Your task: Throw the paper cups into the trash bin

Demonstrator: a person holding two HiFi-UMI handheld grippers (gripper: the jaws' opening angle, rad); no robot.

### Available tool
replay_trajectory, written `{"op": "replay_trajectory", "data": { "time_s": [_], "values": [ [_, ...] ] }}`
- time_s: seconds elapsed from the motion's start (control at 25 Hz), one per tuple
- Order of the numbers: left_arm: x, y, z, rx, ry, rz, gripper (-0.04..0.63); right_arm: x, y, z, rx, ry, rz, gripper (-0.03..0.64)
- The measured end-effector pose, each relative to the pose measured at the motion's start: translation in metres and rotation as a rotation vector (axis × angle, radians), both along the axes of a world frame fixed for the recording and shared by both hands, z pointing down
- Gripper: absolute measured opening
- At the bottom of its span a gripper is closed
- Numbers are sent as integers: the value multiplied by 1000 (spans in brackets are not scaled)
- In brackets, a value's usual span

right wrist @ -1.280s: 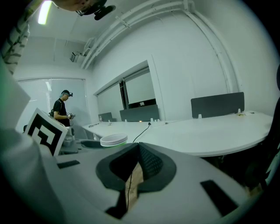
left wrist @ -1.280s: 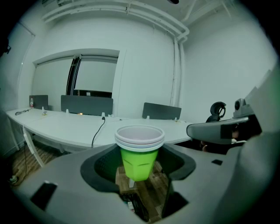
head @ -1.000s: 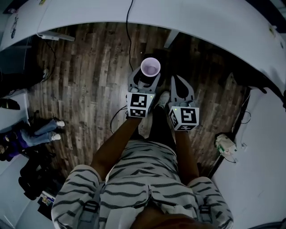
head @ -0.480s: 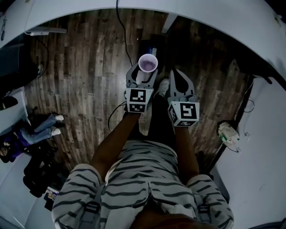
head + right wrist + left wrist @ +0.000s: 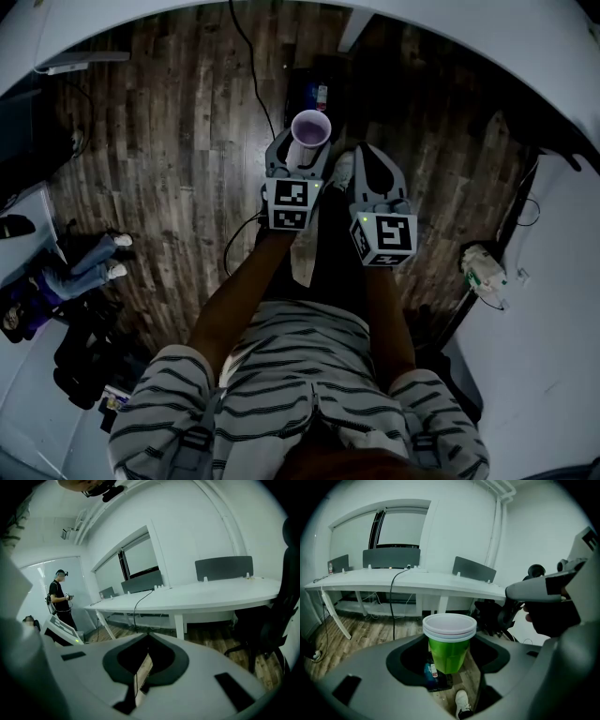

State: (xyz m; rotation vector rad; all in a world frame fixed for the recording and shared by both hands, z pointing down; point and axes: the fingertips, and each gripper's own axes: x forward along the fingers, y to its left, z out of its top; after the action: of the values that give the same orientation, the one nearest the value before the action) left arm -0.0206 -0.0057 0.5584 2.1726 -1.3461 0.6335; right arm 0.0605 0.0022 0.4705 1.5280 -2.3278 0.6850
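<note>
Cups [image 5: 449, 641], stacked upright, sit clamped in the left claw [image 5: 302, 155]; the right claw [image 5: 148, 637] is closed and empty.

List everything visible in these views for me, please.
paper cups: apparently two, nested, green with white rims, in the left gripper
desk: one, white, ahead
dividers: several, grey, on the desk
office chair: one, black, beside the desk
cable: one, black, hanging from the desk
floor: dark wood, underfoot
bystander: one, dark clothes, far left
shoe: one, white, below the cups
left gripper: grey, shut on the paper cups
right gripper: grey, shut, empty
</note>
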Motion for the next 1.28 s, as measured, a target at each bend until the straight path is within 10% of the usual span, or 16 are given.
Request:
{"op": "replay_trajectory", "data": {
  "time_s": [1.28],
  "values": [
    [2, -3, 147, -185, -21, -40, 298, -4, 9, 126, -148, -12, 7, 9]
  ]
}}
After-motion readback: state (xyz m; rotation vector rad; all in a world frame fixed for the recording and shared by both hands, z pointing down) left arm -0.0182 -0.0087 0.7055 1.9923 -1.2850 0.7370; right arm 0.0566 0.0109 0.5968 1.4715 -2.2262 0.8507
